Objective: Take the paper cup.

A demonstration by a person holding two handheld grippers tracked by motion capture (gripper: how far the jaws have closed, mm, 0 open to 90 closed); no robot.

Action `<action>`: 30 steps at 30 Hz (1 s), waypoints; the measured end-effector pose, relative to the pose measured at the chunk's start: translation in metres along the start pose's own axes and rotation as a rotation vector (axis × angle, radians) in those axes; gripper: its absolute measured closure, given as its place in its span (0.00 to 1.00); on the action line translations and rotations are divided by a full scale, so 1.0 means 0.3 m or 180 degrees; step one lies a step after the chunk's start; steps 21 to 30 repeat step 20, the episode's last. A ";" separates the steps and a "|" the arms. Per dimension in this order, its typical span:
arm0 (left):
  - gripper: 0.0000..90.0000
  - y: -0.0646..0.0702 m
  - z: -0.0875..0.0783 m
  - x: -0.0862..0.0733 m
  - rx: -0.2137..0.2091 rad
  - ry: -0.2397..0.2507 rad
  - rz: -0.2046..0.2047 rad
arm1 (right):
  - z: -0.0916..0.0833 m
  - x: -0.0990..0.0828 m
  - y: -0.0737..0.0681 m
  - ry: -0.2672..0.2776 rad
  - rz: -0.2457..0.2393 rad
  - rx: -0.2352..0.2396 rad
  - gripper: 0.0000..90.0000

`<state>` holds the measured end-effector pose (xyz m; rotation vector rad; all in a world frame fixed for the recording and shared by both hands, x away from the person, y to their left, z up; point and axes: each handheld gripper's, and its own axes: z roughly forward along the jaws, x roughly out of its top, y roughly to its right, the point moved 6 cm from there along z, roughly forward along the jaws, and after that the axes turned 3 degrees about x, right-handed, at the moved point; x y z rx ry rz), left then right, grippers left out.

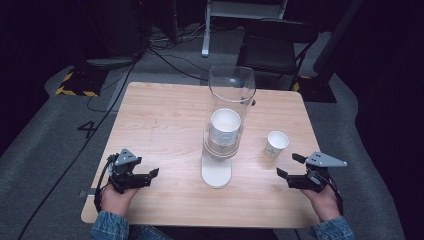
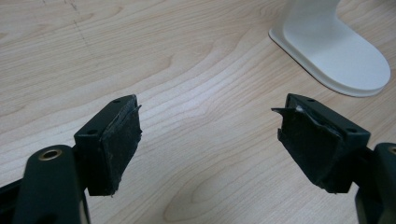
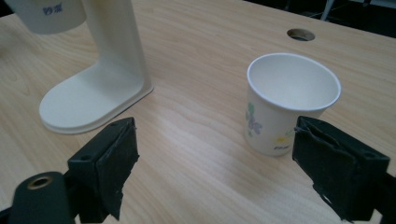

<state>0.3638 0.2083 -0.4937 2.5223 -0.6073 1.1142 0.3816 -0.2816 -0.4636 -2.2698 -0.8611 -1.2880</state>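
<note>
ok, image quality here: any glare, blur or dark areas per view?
High view: table evenly lit, surroundings near black, reflections on the clear dispenser tube. Left gripper view: left gripper jaws slightly soft, wood grain sharp. Right gripper view: paper cup sharp, soft sheen on the tabletop, jaws blurred.

A dark "4" [image 1: 86, 128] is marked on the grey floor at nine o'clock of the surface [image 1: 165, 115]; print on the cups is unreadable.

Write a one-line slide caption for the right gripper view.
Open right gripper faces an upright paper cup on the wooden table, with the white dispenser base beside it.
</note>
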 end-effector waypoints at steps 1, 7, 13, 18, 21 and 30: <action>0.23 -0.001 0.002 0.001 0.0005 -0.0001 0.0006 | -0.004 -0.007 -0.005 -0.0001 -0.0001 0.0001 0.16; 0.23 -0.006 0.004 0.004 0.0013 0.0009 0.0013 | -0.020 -0.039 -0.006 0.0026 -0.0127 -0.0246 0.17; 0.23 -0.006 0.012 0.005 0.0010 -0.0011 -0.0004 | -0.009 -0.068 0.022 0.0130 -0.0179 -0.0472 0.17; 0.23 -0.011 0.012 0.002 0.0015 -0.0021 0.0017 | 0.011 -0.074 0.013 0.0073 -0.0235 -0.0423 0.17; 0.23 -0.014 0.014 0.001 0.0012 -0.0018 0.0007 | 0.021 -0.079 0.014 0.0041 -0.0241 -0.0408 0.17; 0.23 -0.014 0.014 0.001 0.0012 -0.0018 0.0007 | 0.021 -0.079 0.014 0.0041 -0.0241 -0.0408 0.17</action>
